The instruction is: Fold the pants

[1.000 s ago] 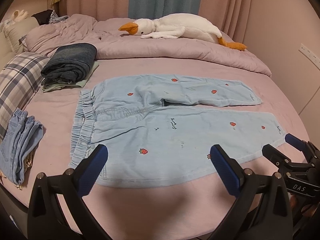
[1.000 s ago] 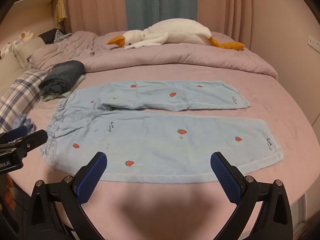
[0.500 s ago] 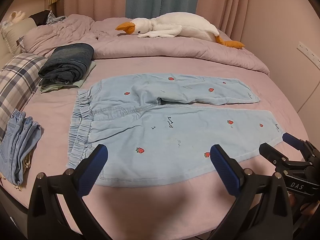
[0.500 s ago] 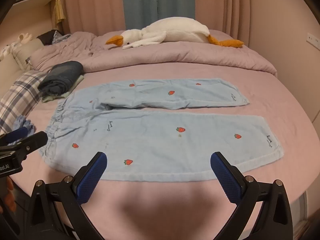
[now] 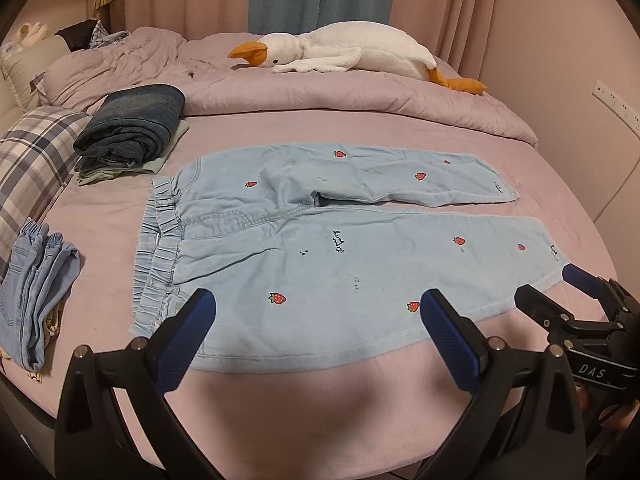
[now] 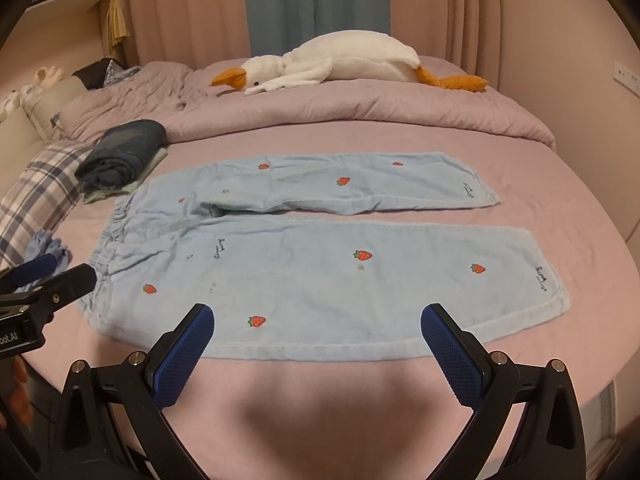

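Light blue pants with red strawberry prints lie flat on the pink bed, waistband to the left, both legs stretched right; they also show in the right wrist view. My left gripper is open and empty, held over the pants' near edge by the waist end. My right gripper is open and empty over the near leg's lower edge. The right gripper's fingers show at the right in the left wrist view, by the near leg's hem. The left gripper's fingers show at the left in the right wrist view.
A stack of folded dark jeans sits at the back left. Folded light denim lies at the left edge beside a plaid pillow. A white plush goose rests on the bunched duvet behind. A wall stands to the right.
Both grippers have shifted slightly, so the pants sit a little lower left in view. The pants lie as before and both grippers stay open.
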Demonstrator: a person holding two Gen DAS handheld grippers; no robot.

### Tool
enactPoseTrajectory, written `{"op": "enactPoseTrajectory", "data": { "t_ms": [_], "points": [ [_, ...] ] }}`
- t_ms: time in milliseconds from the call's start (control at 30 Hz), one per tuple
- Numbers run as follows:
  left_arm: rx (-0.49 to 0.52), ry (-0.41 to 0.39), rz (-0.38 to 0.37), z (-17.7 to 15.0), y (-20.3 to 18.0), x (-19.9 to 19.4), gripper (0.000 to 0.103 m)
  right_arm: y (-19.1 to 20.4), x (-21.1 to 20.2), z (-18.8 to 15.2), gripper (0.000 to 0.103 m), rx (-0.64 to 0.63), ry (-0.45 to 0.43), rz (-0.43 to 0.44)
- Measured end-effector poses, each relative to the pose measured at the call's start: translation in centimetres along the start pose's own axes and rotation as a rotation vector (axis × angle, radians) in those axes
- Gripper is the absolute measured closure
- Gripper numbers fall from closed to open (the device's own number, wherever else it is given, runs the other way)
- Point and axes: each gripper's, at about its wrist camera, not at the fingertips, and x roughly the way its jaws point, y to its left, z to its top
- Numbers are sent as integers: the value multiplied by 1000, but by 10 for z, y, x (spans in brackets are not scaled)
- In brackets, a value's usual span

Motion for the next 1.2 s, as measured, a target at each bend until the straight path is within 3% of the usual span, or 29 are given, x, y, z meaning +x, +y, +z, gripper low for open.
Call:
{"op": "enactPoseTrajectory", "data": {
  "t_ms": [233, 467, 633, 733, 867, 933, 1033, 1100, 1167, 1200],
  "points": [
    [-26, 17, 7, -5, 9, 10, 1, 3, 6, -2, 0, -11, 15, 13],
    [-228, 144, 7, -29, 69, 47, 1, 34, 50, -21, 0, -117, 123, 67],
    [-342, 161, 40, -44, 106, 57, 2, 73, 71, -37, 0, -267, 125, 110],
    [-464, 163, 25, -57, 134, 62, 2, 95, 82, -44, 0, -352, 119, 141],
    [-605, 179, -17, -72, 164, 76, 13, 122, 93, -54, 0, -465, 107, 186],
    [-606, 135, -23, -69, 167, 75, 15, 134, 96, -58, 0, -518, 92, 200],
    [-604, 109, -11, -60, 172, 82, 26, 150, 96, -64, 2, -597, 45, 209],
    [-609, 92, -1, -57, 175, 85, 36, 161, 95, -68, 6, -650, -3, 212],
    [-614, 83, -1, -53, 177, 88, 57, 169, 94, -70, 16, -689, -45, 206],
    [-626, 86, -12, -52, 182, 91, 58, 174, 96, -70, 19, -705, -58, 199]
  ]
}}
